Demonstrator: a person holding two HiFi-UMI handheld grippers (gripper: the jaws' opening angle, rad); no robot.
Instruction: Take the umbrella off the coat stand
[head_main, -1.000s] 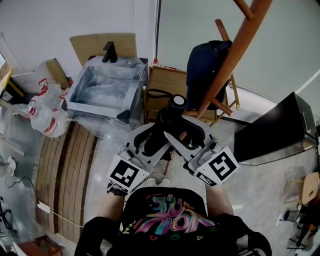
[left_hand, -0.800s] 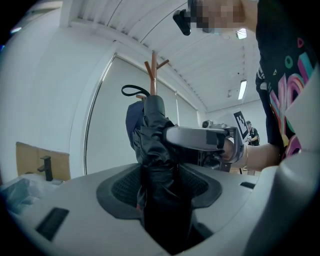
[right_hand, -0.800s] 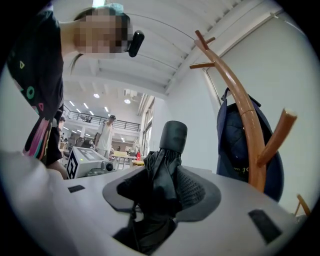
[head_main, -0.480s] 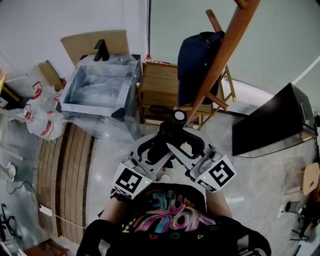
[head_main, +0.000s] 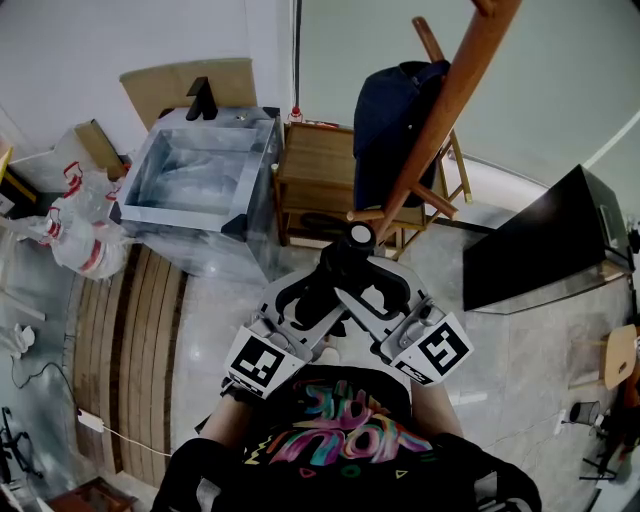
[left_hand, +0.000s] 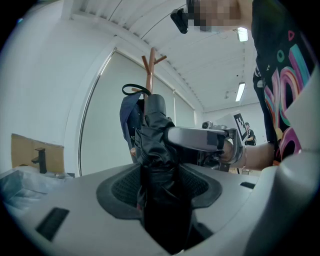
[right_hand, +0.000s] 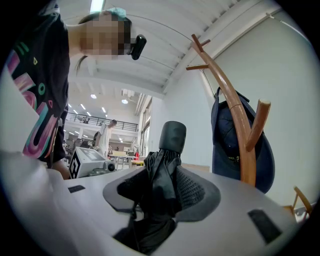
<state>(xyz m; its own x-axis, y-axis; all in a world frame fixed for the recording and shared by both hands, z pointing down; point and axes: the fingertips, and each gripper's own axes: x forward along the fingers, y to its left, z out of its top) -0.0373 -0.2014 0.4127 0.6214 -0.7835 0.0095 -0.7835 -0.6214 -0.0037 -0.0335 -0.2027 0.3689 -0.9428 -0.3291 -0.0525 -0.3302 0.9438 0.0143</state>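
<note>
Pinching the folded umbrella (head_main: 340, 265) in left gripper (head_main: 305, 300) and right gripper (head_main: 372, 295), we judge it unhooked; next, clear the coat stand (head_main: 450, 100).

Glossy pale floor (head_main: 530, 370), white walls (head_main: 100, 40), strip lights (left_hand: 240, 91) on the ceiling (left_hand: 210, 65).
</note>
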